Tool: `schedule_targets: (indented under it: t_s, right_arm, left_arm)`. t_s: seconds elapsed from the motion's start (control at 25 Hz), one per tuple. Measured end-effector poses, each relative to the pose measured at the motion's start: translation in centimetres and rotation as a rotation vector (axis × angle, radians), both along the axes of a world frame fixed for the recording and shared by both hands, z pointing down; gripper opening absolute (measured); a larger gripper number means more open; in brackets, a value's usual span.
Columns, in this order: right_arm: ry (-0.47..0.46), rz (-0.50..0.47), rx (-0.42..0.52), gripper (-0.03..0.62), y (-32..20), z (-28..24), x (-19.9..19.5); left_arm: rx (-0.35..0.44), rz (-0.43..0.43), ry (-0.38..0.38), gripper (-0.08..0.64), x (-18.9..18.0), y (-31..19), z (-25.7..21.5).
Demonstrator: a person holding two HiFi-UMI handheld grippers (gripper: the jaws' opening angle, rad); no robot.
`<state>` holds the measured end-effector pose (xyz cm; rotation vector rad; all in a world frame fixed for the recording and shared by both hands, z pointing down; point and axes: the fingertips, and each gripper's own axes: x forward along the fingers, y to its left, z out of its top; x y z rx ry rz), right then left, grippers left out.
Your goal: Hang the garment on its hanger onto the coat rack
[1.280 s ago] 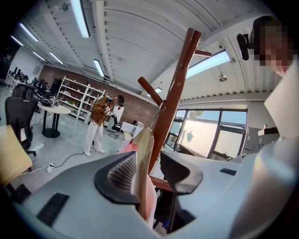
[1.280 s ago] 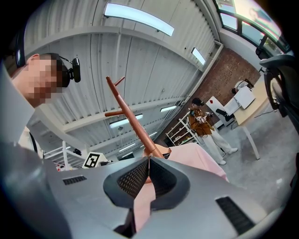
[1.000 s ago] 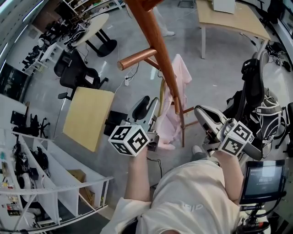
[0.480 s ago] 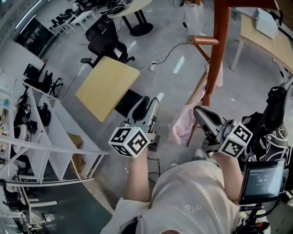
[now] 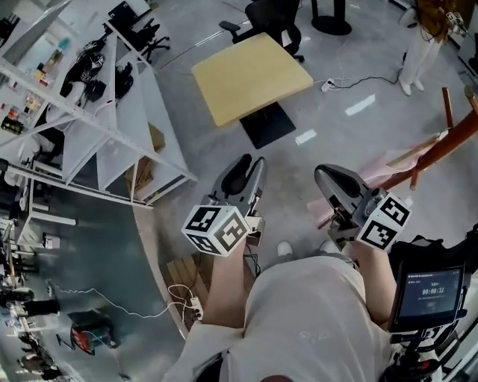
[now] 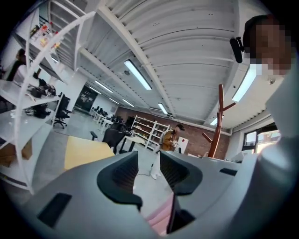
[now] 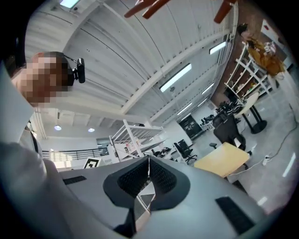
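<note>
The red-brown wooden coat rack [image 5: 441,149] leans in from the head view's right edge, with a pink garment [image 5: 399,160] and a pale wooden hanger bar [image 5: 418,147] low beside its pole. My left gripper [image 5: 250,166] is held in front of my body, well left of the rack, open, with nothing gripped. In the left gripper view my left gripper [image 6: 149,170] points towards the coat rack [image 6: 216,121], which stands far off. My right gripper [image 5: 332,179] is shut, its pads meeting in the right gripper view [image 7: 148,172], and rack pegs [image 7: 145,7] show overhead.
A yellow square table [image 5: 250,74] stands ahead on the grey floor. White shelving [image 5: 112,112] fills the left. A person [image 5: 422,37] stands at the far right. A small screen [image 5: 429,291] hangs by my right side. Cables and a power strip [image 5: 187,302] lie near my feet.
The head view has swung away from the rack: the rack and the pink garment slid from the middle to the right edge. Both grippers keep their place in the view, states unchanged.
</note>
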<state>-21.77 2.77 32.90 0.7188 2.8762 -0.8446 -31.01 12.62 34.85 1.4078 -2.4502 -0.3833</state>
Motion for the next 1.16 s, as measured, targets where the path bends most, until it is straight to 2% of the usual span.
schedule_targets:
  t_s: [0.2,0.28,0.32,0.36,0.56,1.16]
  right_arm:
    - [0.020,-0.172,0.020,0.012,6.2,1.2,-3.0]
    - [0.028,-0.214,0.024,0.012,8.1,1.4,-3.7]
    - [0.030,-0.230,0.024,0.012,8.7,1.3,-3.9]
    - [0.032,-0.241,0.024,0.012,9.1,1.2,-4.1]
    - [0.040,-0.246,0.024,0.012,9.5,1.3,-4.4]
    - [0.058,-0.161,0.018,0.012,6.1,2.3,-3.6]
  left_arm:
    - [-0.001,-0.158,0.018,0.134,-0.1,7.4,1.4]
    - [0.031,-0.208,0.029,0.038,-0.1,9.6,1.5]
    - [0.050,-0.227,0.030,0.006,-0.1,10.3,1.3]
    - [0.064,-0.236,0.030,0.006,0.0,10.8,1.1]
    - [0.068,-0.207,0.045,0.005,0.3,10.8,1.2]
    - [0.026,-0.095,0.085,0.005,0.5,6.4,3.2]
